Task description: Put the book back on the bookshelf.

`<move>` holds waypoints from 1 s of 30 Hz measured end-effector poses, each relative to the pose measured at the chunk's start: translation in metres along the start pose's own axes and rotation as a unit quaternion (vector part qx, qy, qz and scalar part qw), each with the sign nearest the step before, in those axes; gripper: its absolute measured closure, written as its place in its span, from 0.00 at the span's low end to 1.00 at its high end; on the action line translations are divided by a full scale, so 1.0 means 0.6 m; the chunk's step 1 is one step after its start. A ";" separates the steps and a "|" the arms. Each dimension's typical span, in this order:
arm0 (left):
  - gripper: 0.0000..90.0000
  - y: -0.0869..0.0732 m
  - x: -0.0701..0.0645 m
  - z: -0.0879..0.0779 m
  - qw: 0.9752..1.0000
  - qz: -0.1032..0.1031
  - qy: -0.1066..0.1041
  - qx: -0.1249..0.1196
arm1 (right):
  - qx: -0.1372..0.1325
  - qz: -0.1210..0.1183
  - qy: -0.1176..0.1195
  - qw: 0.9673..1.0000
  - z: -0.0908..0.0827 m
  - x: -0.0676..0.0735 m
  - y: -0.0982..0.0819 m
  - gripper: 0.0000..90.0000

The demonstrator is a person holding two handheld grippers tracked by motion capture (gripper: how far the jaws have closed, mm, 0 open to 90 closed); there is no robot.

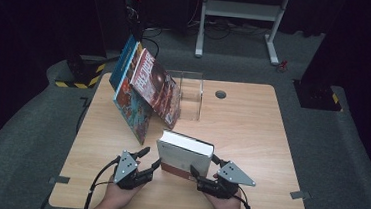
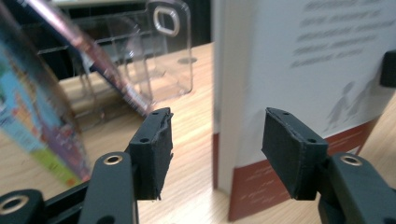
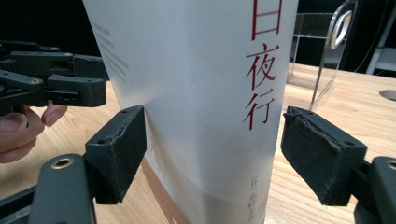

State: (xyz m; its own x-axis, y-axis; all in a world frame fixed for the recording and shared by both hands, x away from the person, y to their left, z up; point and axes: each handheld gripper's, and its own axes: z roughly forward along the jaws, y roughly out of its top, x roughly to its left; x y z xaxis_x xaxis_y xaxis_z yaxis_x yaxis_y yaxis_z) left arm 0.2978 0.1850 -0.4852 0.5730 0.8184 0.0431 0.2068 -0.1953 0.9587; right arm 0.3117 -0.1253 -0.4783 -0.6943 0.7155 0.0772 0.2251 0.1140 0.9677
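Light wooden table [image 1: 251,140], grey carpet floor [image 1: 349,162], dark room

A wooden table [image 1: 251,135] with a round cable hole [image 1: 220,93] stands on grey carpet [image 1: 340,147]. The room behind is dark, with black curtains. A white metal frame [image 1: 240,18] stands at the back, cables [image 1: 214,31] beneath it, and yellow-black striped blocks [image 1: 83,74] lie at the left.

Bare table [image 1: 252,120] lies open right of the upright white book [image 1: 185,154]. Behind it and to its left, leaning picture books [image 1: 144,89] and a clear holder [image 1: 190,96] block passage.
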 end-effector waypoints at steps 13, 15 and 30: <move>0.40 -0.058 0.035 0.019 0.991 -0.012 0.064 0.116 | -0.005 -0.033 0.037 0.999 0.021 -0.001 0.009 0.43; 0.40 -0.058 0.036 0.019 0.991 -0.012 0.063 0.116 | -0.011 -0.025 0.058 0.998 0.019 -0.002 0.008 0.56; 0.40 -0.054 0.029 0.036 0.987 0.011 0.059 0.146 | -0.013 -0.063 -0.043 0.997 -0.010 -0.002 0.004 0.60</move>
State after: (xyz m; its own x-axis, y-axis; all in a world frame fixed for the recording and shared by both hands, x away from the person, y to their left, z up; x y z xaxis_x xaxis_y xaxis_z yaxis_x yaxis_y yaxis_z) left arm 0.3182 0.1936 -0.5217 0.4866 0.8662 0.1133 0.4253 -0.3482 0.8354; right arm 0.3087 -0.1301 -0.4748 -0.6546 0.7531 -0.0660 0.1209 0.1905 0.9742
